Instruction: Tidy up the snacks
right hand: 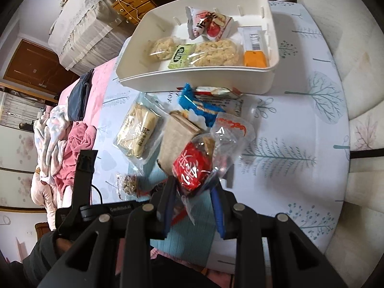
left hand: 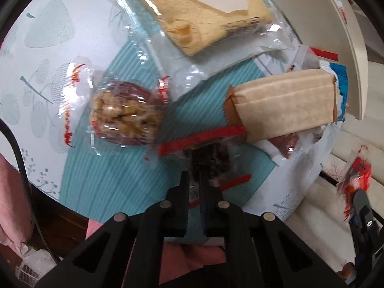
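Note:
My left gripper (left hand: 195, 180) is shut on the clear wrapper of a dark snack packet (left hand: 211, 158) with red stripes, which lies on a teal mat (left hand: 108, 180). A walnut-date sweet (left hand: 124, 115) lies to its left, a wrapped cake slice (left hand: 199, 16) farther off, and a beige paper packet (left hand: 285, 100) to the right. My right gripper (right hand: 193, 184) is shut on a clear packet with a red label (right hand: 192, 168), held above the table. Beyond it stands a white tray (right hand: 192, 79) holding several snacks. A blue packet (right hand: 199, 105) lies in front of the tray.
The round table (right hand: 300, 132) has a white cloth printed with teal trees. A bed with pink blankets (right hand: 72, 139) lies to the left and a pale sofa (right hand: 360, 48) to the right. A black cable (left hand: 19, 158) runs past the table edge.

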Action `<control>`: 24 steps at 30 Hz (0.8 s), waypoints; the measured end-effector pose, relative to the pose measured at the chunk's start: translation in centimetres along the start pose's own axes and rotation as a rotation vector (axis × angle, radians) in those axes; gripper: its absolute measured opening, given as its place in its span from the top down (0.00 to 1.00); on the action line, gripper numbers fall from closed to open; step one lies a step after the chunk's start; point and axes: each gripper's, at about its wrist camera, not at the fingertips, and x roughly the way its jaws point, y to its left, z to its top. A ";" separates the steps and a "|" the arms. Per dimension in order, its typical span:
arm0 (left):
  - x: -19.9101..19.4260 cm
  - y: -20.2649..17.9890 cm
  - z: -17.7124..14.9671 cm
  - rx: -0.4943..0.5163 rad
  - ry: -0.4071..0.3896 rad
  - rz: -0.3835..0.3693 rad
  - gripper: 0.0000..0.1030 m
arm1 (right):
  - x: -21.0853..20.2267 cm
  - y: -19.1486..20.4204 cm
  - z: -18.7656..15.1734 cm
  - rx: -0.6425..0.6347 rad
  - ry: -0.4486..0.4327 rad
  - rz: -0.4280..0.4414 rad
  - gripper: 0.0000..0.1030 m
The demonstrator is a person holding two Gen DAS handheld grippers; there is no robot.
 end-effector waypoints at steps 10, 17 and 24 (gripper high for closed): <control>-3.4 1.0 0.6 0.124 0.059 0.019 0.97 | 0.3 1.8 0.8 0.038 -0.042 0.011 0.72; -9.8 -1.3 0.7 0.280 0.026 0.015 0.97 | -1.3 2.8 1.6 0.052 -0.120 0.024 0.72; -16.9 -5.7 1.7 0.439 -0.049 -0.014 0.97 | -3.4 3.4 3.2 0.038 -0.217 -0.007 0.72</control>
